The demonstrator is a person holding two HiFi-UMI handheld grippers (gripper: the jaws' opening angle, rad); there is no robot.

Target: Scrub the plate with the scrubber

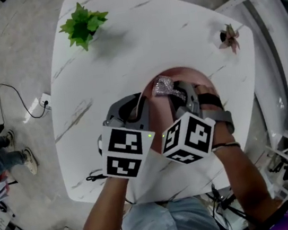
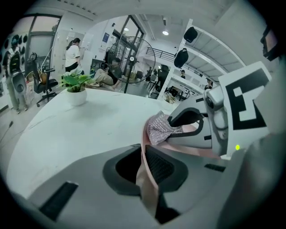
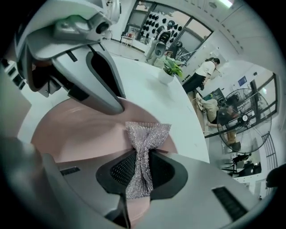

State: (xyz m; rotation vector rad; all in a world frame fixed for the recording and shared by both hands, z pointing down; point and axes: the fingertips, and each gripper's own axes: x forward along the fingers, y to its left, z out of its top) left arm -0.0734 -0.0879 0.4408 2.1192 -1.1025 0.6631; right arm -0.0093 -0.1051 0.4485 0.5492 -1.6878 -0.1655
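Head view, looking down: the plate (image 1: 185,72) lies near the middle of the table (image 1: 148,36), mostly covered by your two grippers, with the plant (image 1: 83,24) well apart at the far left corner.

**Left gripper** (image 2: 145,169): the jaws are closed narrowly on the plate's rim, which runs edge-on between the pads. This is your anchor. Whether the plate sits flat on the table or is tipped up on your side cannot be told.

**Right gripper** (image 3: 140,172): the jaws are pinched on the waist of the scrubber (image 3: 145,134), a silvery mesh pad. Its free end fans out beyond the tips and lies on the plate's inner surface, just beside the left gripper's jaw.

**Step in hand, as judged:** scrubbing is under way or about to begin.

To do it well:
- Hold the left grip firm, so the rim does not slide between the pads under the scrubbing load.
- Press only through the mesh. The right jaw tips sit close behind it, so angle the gripper to let the fanned end meet the plate and not the hard tips.
- Work in short strokes or small circles away from the left jaw, then move across the bowl. The two grippers are nearly touching and could knock together.
- Watch the pinch. The scrubber is held by a narrow bunch and may pull free under heavy drag, so use moderate pressure.
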